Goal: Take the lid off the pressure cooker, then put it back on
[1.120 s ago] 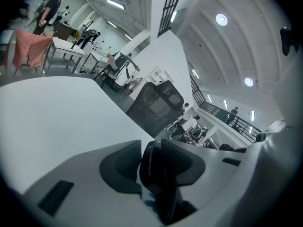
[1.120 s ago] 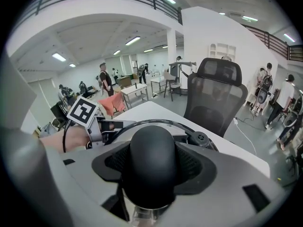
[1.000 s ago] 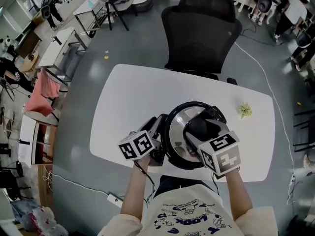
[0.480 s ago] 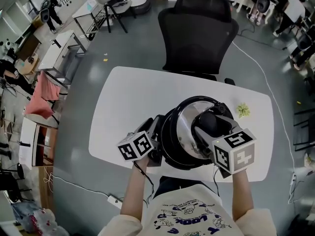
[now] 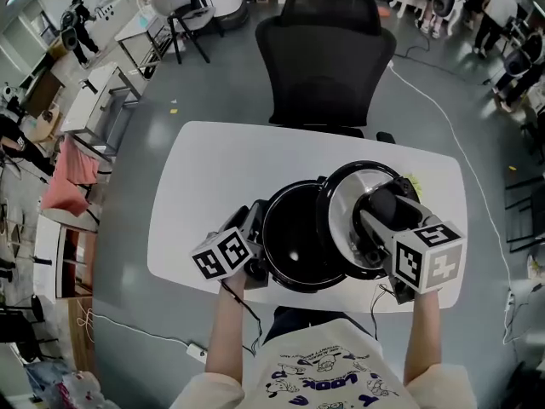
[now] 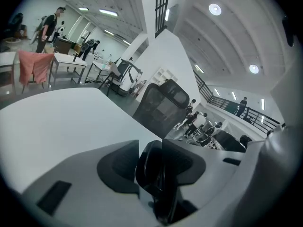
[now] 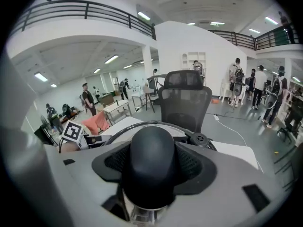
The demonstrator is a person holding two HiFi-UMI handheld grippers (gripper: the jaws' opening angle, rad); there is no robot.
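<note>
The black pressure cooker pot [image 5: 298,233] stands uncovered on the white table [image 5: 213,169], and its dark inside shows. My left gripper [image 5: 255,244] is shut on the pot's black side handle [image 6: 156,171] at its left. The round steel lid [image 5: 362,203] with its black rim hangs tilted over the pot's right edge. My right gripper [image 5: 379,218] is shut on the lid's black knob [image 7: 150,157], which fills the space between the jaws. The lid's rim [image 7: 142,125] curves beyond the knob in the right gripper view.
A black office chair [image 5: 328,58] stands at the table's far side. A small yellow-green thing [image 5: 414,180] lies on the table, just behind the lid. Desks and a pink cloth [image 5: 64,181] are off to the left on the floor.
The right gripper has raised the lid off the pot and carried it to the right, so the pot's inside is now bare. The left gripper has stayed on the handle.
</note>
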